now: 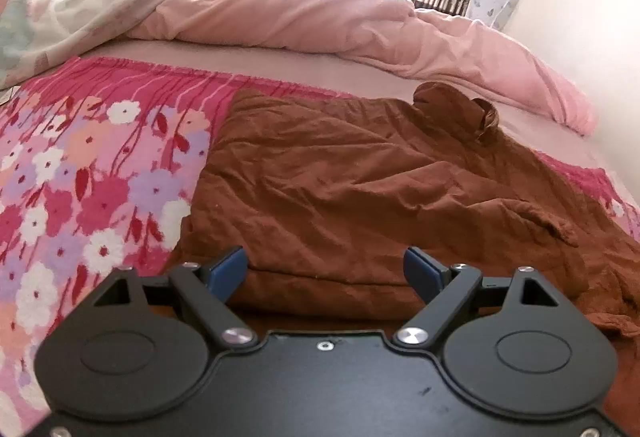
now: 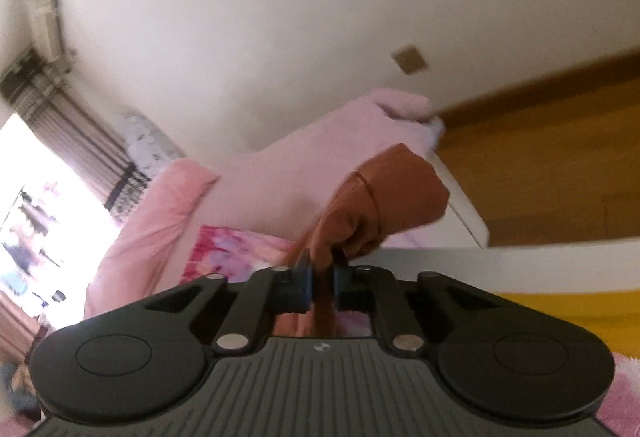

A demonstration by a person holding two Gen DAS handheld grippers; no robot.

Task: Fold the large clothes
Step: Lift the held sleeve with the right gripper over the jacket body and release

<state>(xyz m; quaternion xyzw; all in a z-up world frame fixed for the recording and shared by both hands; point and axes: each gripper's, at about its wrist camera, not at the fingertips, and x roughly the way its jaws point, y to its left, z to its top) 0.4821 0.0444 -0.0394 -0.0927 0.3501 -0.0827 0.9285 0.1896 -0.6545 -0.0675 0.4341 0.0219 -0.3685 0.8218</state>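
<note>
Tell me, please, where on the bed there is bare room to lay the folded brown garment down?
Free: the plain sheet strip between the floral blanket and the pink duvet. The floral blanket left of the brown garment is also bare. Crowded: far left, heaped bedding.

The left gripper point(image 1: 325, 269) points downward with its blue-padded fingers point(image 1: 230, 269) spread wide and nothing between them. The right gripper point(image 2: 320, 283) is rolled to one side, tilted slightly downward, its jaws pinched tight on a fold of brown garment point(image 2: 384, 197) that rises ahead of the fingertips.
</note>
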